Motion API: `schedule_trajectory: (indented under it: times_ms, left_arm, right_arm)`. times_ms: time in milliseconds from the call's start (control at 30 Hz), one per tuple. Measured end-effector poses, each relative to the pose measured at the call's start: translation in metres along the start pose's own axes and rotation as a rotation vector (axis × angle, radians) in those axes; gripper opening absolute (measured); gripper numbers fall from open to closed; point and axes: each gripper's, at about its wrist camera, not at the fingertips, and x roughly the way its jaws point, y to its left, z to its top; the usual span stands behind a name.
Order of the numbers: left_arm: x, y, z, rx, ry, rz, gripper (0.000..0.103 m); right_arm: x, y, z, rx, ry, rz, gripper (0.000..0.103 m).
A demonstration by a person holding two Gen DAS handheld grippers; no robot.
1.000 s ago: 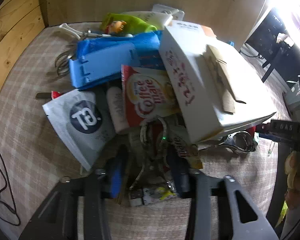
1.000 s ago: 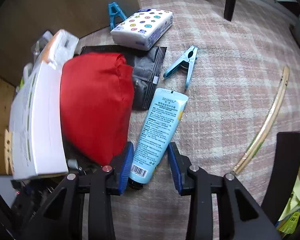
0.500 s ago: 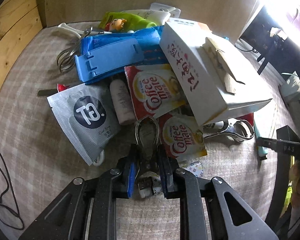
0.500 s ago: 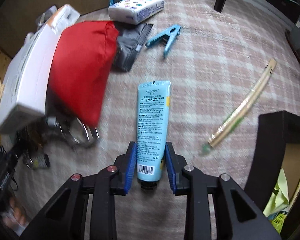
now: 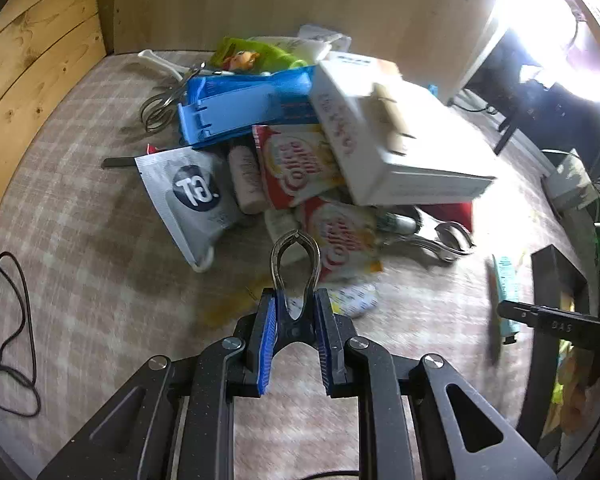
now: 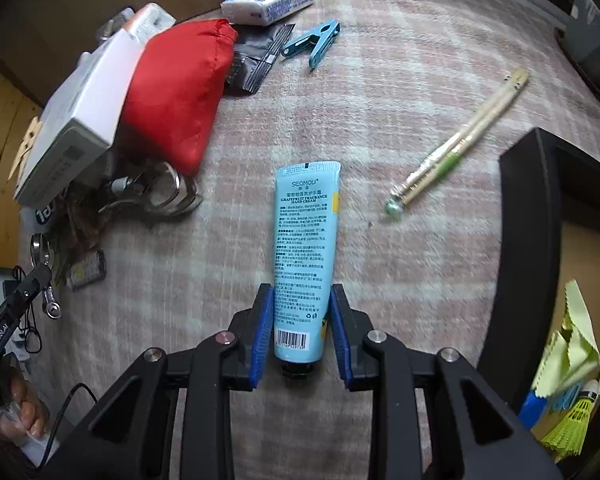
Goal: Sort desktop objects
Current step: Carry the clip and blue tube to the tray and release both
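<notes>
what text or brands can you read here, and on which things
"SEOMOU", "GRAPEFRUIT FRAGRANCE HAND CREAM": blue tube; its fine print and barcode digits are too small.
"Coffee mate": red sachets, blurred.
Mirrored "GT"-like logo: grey pouch.
"DAS": black gripper part.
Red script on white box: unreadable.
Print on tissue pack: too small.

Checked pink tablecloth (image 6: 400,92), wooden wall panel (image 5: 32,60) — black cable (image 5: 4,320) looped at the edge

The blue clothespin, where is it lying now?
In the right wrist view the blue clothespin lies on the checked cloth at top centre, right of the black packet.
</notes>
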Motion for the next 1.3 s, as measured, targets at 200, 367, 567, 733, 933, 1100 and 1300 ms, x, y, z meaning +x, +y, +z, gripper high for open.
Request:
schedule_trajectory:
  times_ms: [200, 367, 567, 733, 933, 1100, 1300]
  left_arm:
    - [-0.017, -0.029, -0.002, 0.05, -0.007, -0.037, 0.017]
    - [-0.03, -0.079, -0.013, 0.13, -0.002, -0.083, 0.017]
    - [-0.03, -0.16, -0.033, 0.257, 0.02, -0.153, 0.018]
    - [-0.026, -0.234, -0.061, 0.37, 0.062, -0.22, 0.017]
    - [-0.025, -0.306, -0.097, 0.491, 0.102, -0.266, 0.018]
    - [-0.02, -0.348, -0.122, 0.565, 0.129, -0.271, 0.018]
    - [-0.012, -0.382, -0.143, 0.617, 0.137, -0.238, 0.018]
  right_arm:
    - [-0.034, -0.034, -0.037, -0.006, -0.035, 0.025, 0.027]
    - [-0.064, -0.068, -0.06, 0.013, -0.079, 0.023, 0.027]
    - [-0.092, -0.106, -0.049, 0.086, -0.126, 0.001, 0.027]
    - [-0.1, -0.158, -0.06, 0.165, -0.15, -0.043, 0.027]
    - [-0.107, -0.213, -0.083, 0.237, -0.16, -0.094, 0.027]
    - [-0.112, -0.24, -0.1, 0.264, -0.171, -0.11, 0.027]
    - [-0.109, -0.256, -0.108, 0.253, -0.18, -0.135, 0.028]
